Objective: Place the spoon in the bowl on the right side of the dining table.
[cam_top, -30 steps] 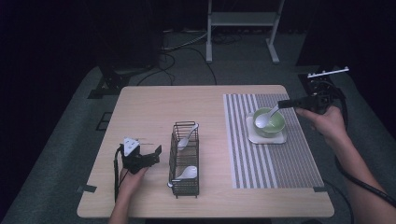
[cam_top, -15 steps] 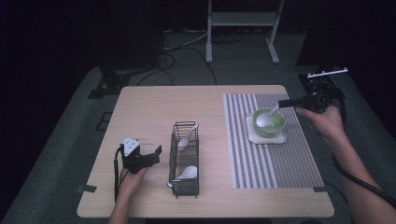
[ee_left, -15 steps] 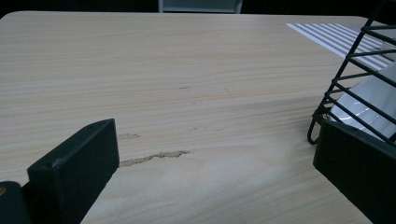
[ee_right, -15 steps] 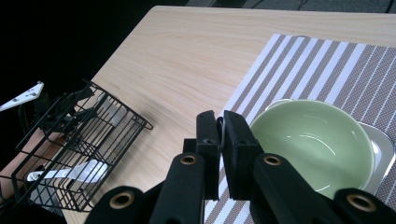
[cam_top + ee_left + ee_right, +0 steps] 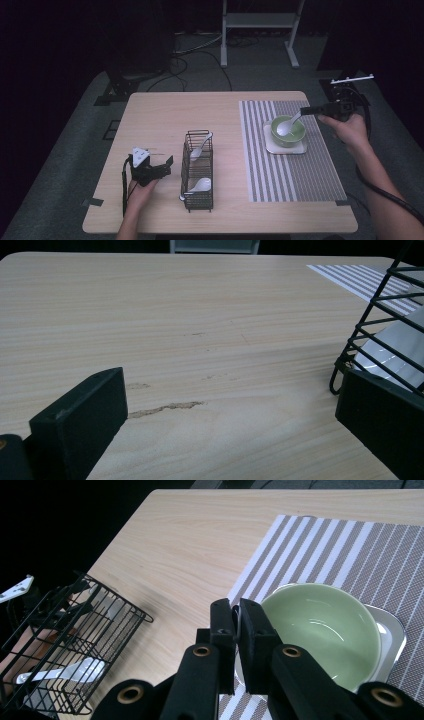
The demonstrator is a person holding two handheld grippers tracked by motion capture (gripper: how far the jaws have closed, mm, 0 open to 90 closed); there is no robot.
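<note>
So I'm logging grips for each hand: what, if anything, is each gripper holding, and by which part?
The right gripper is shut on the white spoon by its handle end, bowl end in the green bowl. The left gripper is open, holding nothing.

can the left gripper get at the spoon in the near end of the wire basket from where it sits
Probably yes. The left gripper rests open on the table right beside the wire basket, nothing between them. The spoon lies inside, though, so it would likely need to lift and come in over the open top.
</note>
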